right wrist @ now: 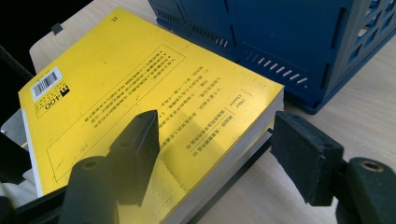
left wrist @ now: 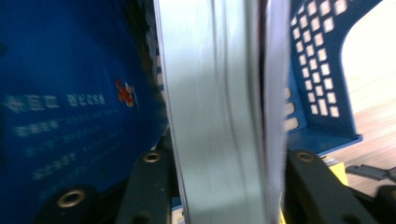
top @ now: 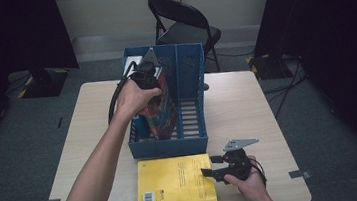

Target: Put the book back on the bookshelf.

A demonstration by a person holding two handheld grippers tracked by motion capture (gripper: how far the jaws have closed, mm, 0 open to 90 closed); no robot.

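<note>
Nearest the person, the right gripper (top: 212,167) rests at the near right of the table (top: 247,108). Its jaws stand apart around the right corner of the yellow book (top: 175,182), which lies flat on a second, dark-edged book; whether the pads press on it cannot be told. Just beyond stands the blue file rack (top: 171,146). Farther off, the left gripper (top: 146,76) reaches into the rack's left compartment, its jaws clamped on the page edge of an upright book (left wrist: 219,116) with a colourful cover, beside a blue-covered book (left wrist: 70,116).
</note>
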